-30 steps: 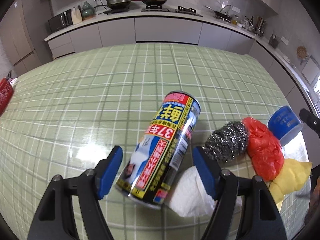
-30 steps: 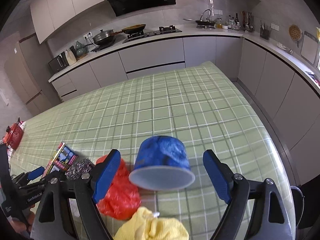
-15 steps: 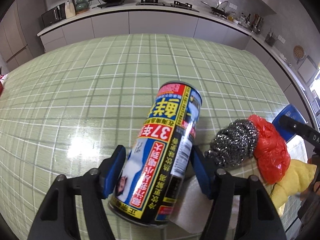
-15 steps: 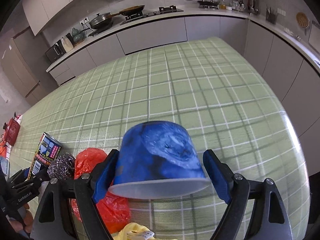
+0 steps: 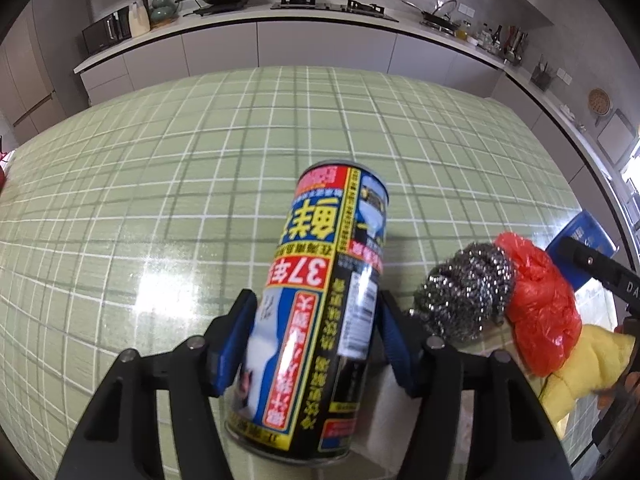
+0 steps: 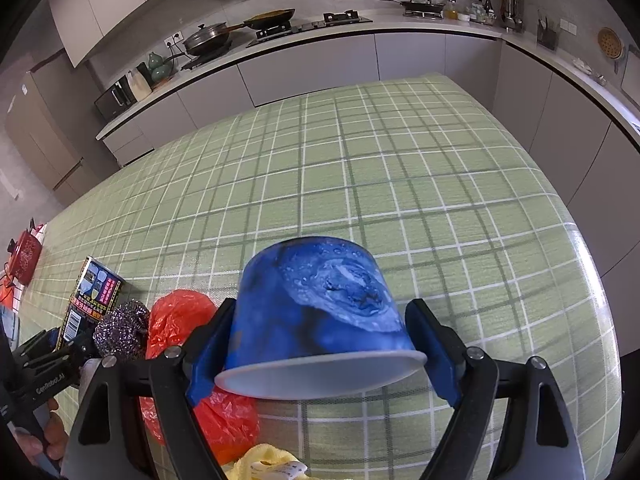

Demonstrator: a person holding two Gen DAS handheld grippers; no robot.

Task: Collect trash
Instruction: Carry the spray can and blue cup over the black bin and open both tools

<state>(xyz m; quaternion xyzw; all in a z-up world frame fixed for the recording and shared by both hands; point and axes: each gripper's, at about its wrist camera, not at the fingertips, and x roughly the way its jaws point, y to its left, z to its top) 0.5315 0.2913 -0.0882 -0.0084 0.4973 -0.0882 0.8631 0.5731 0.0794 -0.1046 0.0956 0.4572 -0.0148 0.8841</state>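
two grips | left gripper (image 5: pixel 314 342) clamps can (image 5: pixel 320 308) | right gripper (image 6: pixel 320 354) clamps cup (image 6: pixel 320 312)

The left gripper (image 5: pixel 316 336) points forward and slightly down, its blue-padded fingers (image 5: pixel 232 344) drawn in and pressing on both sides of a tilted can (image 5: pixel 320 312). The right gripper (image 6: pixel 320 354) has its fingers (image 6: pixel 208 356) set wider, the left pad against the side of an upturned blue paper cup (image 6: pixel 320 312), the right pad at its rim. In the right wrist view a bare hand (image 6: pixel 48 436) grips the left gripper's handle.
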